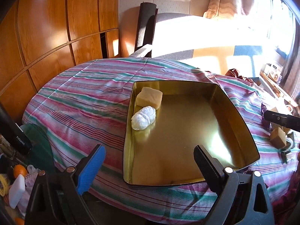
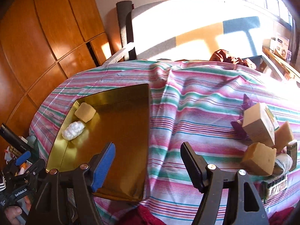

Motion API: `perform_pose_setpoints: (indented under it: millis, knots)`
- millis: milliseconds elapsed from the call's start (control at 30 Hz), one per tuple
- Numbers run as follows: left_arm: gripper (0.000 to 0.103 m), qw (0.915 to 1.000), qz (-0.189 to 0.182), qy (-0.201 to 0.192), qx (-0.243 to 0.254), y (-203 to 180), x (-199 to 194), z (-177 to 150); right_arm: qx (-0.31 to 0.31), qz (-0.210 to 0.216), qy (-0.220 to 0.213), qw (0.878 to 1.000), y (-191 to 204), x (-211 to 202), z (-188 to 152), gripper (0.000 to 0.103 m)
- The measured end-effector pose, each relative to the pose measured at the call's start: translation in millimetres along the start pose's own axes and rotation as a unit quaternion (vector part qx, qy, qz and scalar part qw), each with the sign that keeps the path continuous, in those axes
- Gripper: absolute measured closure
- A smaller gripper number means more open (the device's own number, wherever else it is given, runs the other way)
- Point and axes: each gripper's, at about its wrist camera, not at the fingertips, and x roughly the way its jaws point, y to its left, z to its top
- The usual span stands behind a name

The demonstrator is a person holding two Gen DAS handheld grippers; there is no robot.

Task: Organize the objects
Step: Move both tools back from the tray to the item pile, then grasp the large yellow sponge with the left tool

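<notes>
A gold metal tray (image 1: 241,116) (image 2: 131,101) lies on the striped cloth. In its far left corner sit a tan soap block (image 1: 149,98) (image 2: 85,112) and a white wrapped lump (image 1: 143,117) (image 2: 73,130). My left gripper (image 1: 150,168) is open and empty over the tray's near edge. My right gripper (image 2: 148,165) is open and empty over the tray's right edge. At the right lie a tan box (image 2: 259,124), two brown soap chunks (image 2: 259,159) (image 2: 285,136) and a purple wrapper (image 2: 239,131). One chunk shows in the left wrist view (image 1: 278,137).
The striped cloth (image 1: 84,97) (image 2: 196,112) covers a rounded table. Wooden cabinets (image 1: 46,28) stand at the left, a dark chair (image 1: 146,18) behind. Clutter with an orange (image 1: 19,170) sits at the near left. A shelf with boxes (image 1: 273,71) stands at the far right.
</notes>
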Motion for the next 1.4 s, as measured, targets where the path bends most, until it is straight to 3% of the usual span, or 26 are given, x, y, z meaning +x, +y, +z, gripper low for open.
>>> perform_pose_setpoints:
  millis: [267, 433, 600, 667, 733, 867, 1133, 1400]
  knots:
    - [0.007, 0.9976, -0.055, -0.001, 0.042, -40.5, 2.1, 11.9, 0.105, -0.078, -0.030, 0.991, -122.1, -47.4, -4.7, 0.026]
    - [0.007, 0.9895, -0.105, -0.007, 0.099, -88.8, 1.1, 23.3, 0.213, -0.133, -0.072, 0.965, -209.6, -91.8, -22.9, 0.022]
    - [0.008, 0.9734, -0.163, 0.007, 0.161, -154.5, 7.2, 25.9, 0.302, -0.153, -0.094, 0.936, -271.0, -110.9, -51.9, 0.022]
    - [0.008, 0.9661, -0.182, 0.014, 0.183, -181.4, 8.7, 26.3, 0.329, -0.149, -0.099, 0.927, -285.2, -110.3, -65.1, 0.022]
    - [0.007, 0.9586, -0.201, 0.017, 0.201, -207.4, 10.0, 25.5, 0.377, -0.104, -0.102, 0.915, -301.9, -107.8, -78.7, 0.022]
    - [0.002, 0.9468, -0.233, 0.051, 0.217, -257.5, 22.7, 23.4, 0.420, -0.084, -0.147, 0.892, -313.6, -118.3, -91.1, 0.020]
    - [0.000, 0.9369, -0.255, 0.121, 0.206, -351.8, 60.2, 19.5, 0.429, -0.034, -0.157, 0.889, -317.9, -115.7, -94.8, 0.019]
    - [0.000, 0.9341, -0.243, 0.134, 0.224, -418.6, 83.9, 16.0, 0.440, -0.006, -0.170, 0.882, -321.5, -116.7, -100.2, 0.018]
